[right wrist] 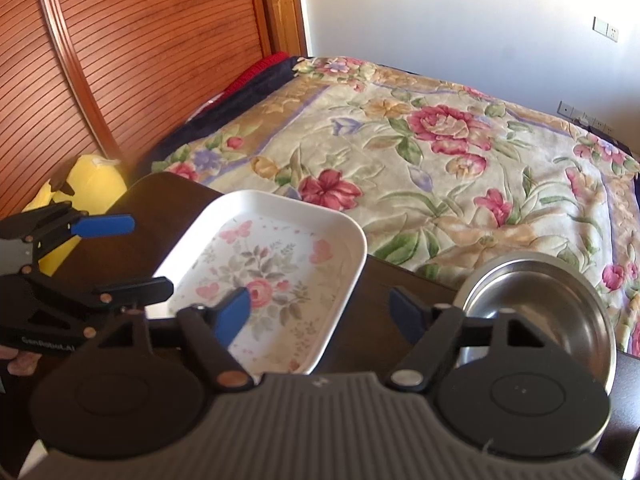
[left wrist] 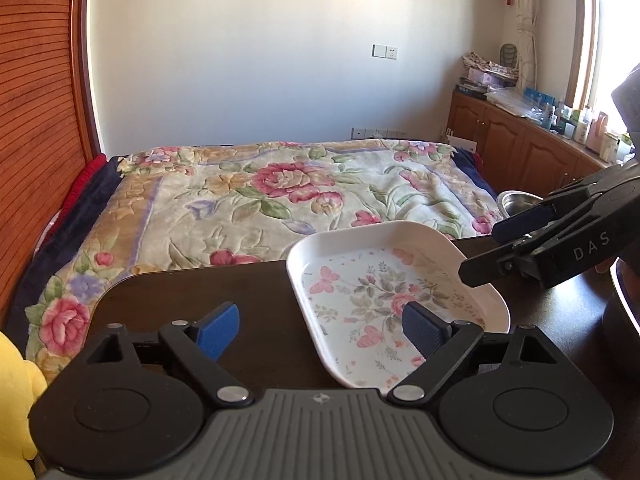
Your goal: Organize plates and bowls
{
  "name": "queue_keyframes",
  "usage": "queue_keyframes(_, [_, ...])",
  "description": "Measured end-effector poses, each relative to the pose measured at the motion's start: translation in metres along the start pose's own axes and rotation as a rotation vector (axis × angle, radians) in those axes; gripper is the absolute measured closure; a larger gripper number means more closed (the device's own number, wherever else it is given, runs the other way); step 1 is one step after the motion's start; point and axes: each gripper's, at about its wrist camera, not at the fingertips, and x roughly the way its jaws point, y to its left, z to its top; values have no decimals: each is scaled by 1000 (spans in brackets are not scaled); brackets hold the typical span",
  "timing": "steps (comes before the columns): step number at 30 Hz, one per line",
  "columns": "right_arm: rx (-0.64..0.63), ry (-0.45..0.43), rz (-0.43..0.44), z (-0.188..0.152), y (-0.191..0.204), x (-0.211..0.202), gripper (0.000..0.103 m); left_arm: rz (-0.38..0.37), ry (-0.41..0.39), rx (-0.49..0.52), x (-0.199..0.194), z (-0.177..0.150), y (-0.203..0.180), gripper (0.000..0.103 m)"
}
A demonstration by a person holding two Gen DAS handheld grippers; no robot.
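Hovering over the dark table point(left wrist: 192, 292) now, both grippers stand empty, and nothing is pinched anywhere. The left gripper point(left wrist: 320, 330) has its 2 blue pads spread wide, the right-hand pad hanging over the near-left part of the floral tray plate point(left wrist: 372, 280), the other pad over bare tabletop. The right gripper point(right wrist: 322, 314) is spread apart too, one pad above the plate's near-right rim, the other just beside the steel bowl point(right wrist: 536, 292). The plate lies flat on the table, its far corner close to the table's far edge by the flowered bedspread point(right wrist: 460, 152); the bowl sits to the right of it, near but apart, right by that same edge. A yellow plush toy point(right wrist: 94, 180) sits off the table's left end, out of the way. My read: this is the choice of what to pick up, and the plate and bowl have to be brought together. For a clean grab, go for a rim, not the flat middle, with one pad inside the wall and one outside, then squeeze squarely. The plate's raised lip is shallow, so a tilted approach would likely slip. The bowl looks slick and sits near the edge; nudging it risks a tumble onto the bed. Lift straight, keep it level.
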Motion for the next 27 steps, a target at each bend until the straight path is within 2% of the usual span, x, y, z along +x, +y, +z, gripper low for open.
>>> queue_keyframes(4, [4,17,16,1,-3,6,24,-4,10,-14,8,1,3,14])
queue_keyframes(6, [3,24,21,2,-3,8,24,-7,14,-21,11,1,4,19])
queue_keyframes(7, [1,29,25,2,-4,9,25,-10,19,-24,12,1,5,28])
queue_keyframes(9, [0,37,22,2,-5,11,31,-18,30,-34,15,1,6,42])
queue_keyframes(11, [2,44,21,2,-6,12,46,-25,35,-42,17,1,6,47])
queue_keyframes(12, [4,49,20,2,-6,13,49,-25,39,-45,18,1,6,48])
queue_keyframes(16, [-7,58,12,1,-8,14,56,-15,53,-65,23,0,8,53])
queue_keyframes(18, [-11,62,10,0,-8,15,58,-15,60,-68,24,-1,9,59])
queue_keyframes(20, [-13,69,8,0,-10,16,67,-11,66,-70,25,-3,9,65])
queue_keyframes(25, [-20,87,8,-1,-9,20,77,-8,71,-72,27,-4,9,72])
queue_keyframes(27, [-24,95,10,-2,-9,22,78,-8,72,-75,28,-4,9,78])
